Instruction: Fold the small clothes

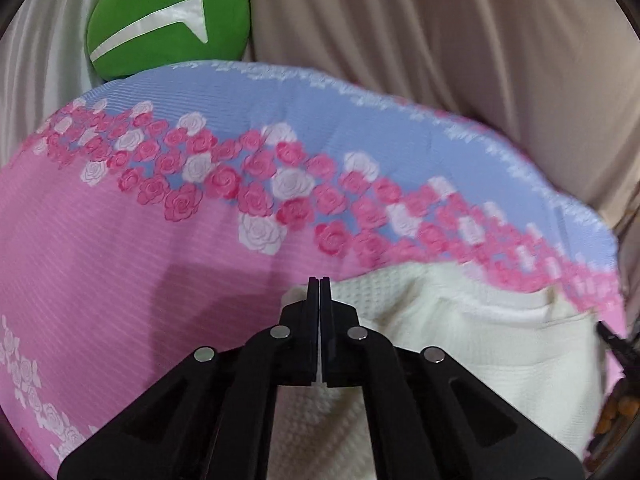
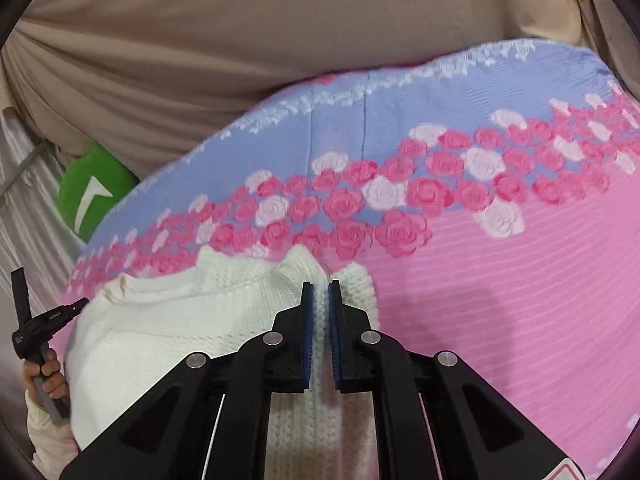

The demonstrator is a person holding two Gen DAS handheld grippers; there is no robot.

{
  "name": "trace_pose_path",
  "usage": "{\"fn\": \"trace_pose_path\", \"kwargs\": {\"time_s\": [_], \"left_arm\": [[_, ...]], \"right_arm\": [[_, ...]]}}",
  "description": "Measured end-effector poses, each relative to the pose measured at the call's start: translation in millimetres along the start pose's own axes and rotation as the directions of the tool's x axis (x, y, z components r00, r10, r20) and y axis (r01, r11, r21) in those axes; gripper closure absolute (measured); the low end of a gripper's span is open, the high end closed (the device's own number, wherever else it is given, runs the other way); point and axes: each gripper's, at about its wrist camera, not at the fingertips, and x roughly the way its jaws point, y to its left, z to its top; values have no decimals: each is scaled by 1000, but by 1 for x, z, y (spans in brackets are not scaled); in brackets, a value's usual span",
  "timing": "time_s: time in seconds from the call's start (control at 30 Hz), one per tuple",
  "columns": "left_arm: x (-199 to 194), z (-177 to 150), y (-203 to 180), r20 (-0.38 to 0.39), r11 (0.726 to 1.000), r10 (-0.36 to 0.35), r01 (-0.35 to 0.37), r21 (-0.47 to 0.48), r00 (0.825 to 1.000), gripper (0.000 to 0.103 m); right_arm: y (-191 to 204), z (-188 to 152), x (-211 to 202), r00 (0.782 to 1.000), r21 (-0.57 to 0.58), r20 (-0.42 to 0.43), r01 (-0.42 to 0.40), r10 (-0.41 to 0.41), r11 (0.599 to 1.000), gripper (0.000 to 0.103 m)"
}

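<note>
Left gripper (image 1: 320, 280): 2 black fingers pressed together, a thin sliver of the cream-white waffle-knit garment (image 1: 460, 340) showing between them low down, so it is pinching an edge of that fabric. Its tips sit at the garment's far-left edge, right where knit meets bedsheet.

Right gripper (image 2: 320, 284): blue-padded fingers nearly together, clamped on a raised ridge of the same garment (image 2: 160, 336); knit fills the narrow gap between the pads. Fabric bunches into 2 small peaks just beyond the tips.

Garment lies on the pink-and-blue bedsheet printed with pink and white roses (image 1: 100, 240), its far edge at the rose band. Most of it spreads between the 2 grippers; bare pink sheet to the right of the right gripper (image 2: 520, 300).

Right wrist view: hand (image 2: 50, 376) at the left edge gripping a black handle.

Green round cushion with a white stripe (image 1: 168, 20) past the sheet's far edge, against beige draped cloth (image 1: 440, 40).
</note>
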Motion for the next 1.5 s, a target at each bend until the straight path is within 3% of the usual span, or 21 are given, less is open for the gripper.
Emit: {"fn": "trace_pose_path", "kwargs": {"time_s": [0.07,0.17,0.23,0.27,0.37,0.43,0.47,0.53,0.67,0.73,0.8,0.87,0.9,1.03,1.1,1.17,1.2,1.27,1.33,1.43,1.5], "left_arm": [[-21,-1,-1,23,998,-69,69,2,997,93],[-34,-5,-16,17,992,-117,117,37,993,31],[-28,-8,-26,-2,990,-120,120,73,993,19],[-19,-8,-31,-25,990,-103,105,94,994,19],[14,-8,-36,-117,989,-99,110,95,988,23],[22,-10,-41,-120,990,-58,73,124,991,50],[19,-11,-45,-110,986,-47,63,154,993,85],[6,-5,-46,-89,987,-85,96,131,992,99],[-38,19,-34,55,992,-115,111,64,992,99],[-39,27,-30,88,996,-74,69,56,993,99],[-12,26,-28,47,997,-8,4,74,999,99],[25,14,-23,-51,996,38,-34,77,998,99],[43,6,-20,-88,996,58,-51,79,994,99],[16,7,-29,10,991,95,-95,95,995,95],[-11,5,-33,70,987,121,-128,100,990,95],[-48,-5,-43,111,992,57,-69,102,992,90],[-61,-10,-50,116,994,14,-26,110,993,81],[-83,-34,-79,101,984,-97,80,160,990,65],[-85,-62,-109,31,959,-173,161,232,984,59],[-58,-103,-140,-95,938,-154,176,298,983,58],[-39,-117,-137,-140,945,-118,155,289,983,59]], "right_arm": [[2,-3,-4,1000,5,3,7,-7,1000,88],[0,-8,-8,999,37,7,-49,48,998,84],[0,-7,-9,996,65,13,-90,89,994,68],[2,-7,-7,996,63,11,-88,87,994,60],[8,-7,4,999,31,-28,-41,42,999,59],[15,-8,6,999,-10,-48,-27,27,1000,86],[20,-8,2,999,-34,-38,-26,25,999,94],[36,-5,-23,996,-91,51,-67,72,994,95],[53,11,-68,957,-130,211,-176,201,976,95],[48,20,-57,968,-117,204,-123,145,986,95],[32,20,-12,996,-83,81,-22,29,996,95],[7,8,41,993,-10,-114,0,-1,1000,95],[2,8,39,994,30,-94,-45,48,999,96],[9,16,-17,998,35,63,21,-23,999,86],[26,9,-43,993,-19,120,8,-5,1000,86],[52,-4,-58,991,-88,120,-57,68,994,86],[71,-16,-60,989,-134,90,-106,119,985,86],[108,-43,-51,978,-200,-1,-206,210,958,86],[152,-79,-31,949,-260,-132,-313,288,913,86],[195,-131,-6,917,-348,-272,-376,292,859,86],[197,-149,-3,924,-386,-282,-357,259,851,90]]}}
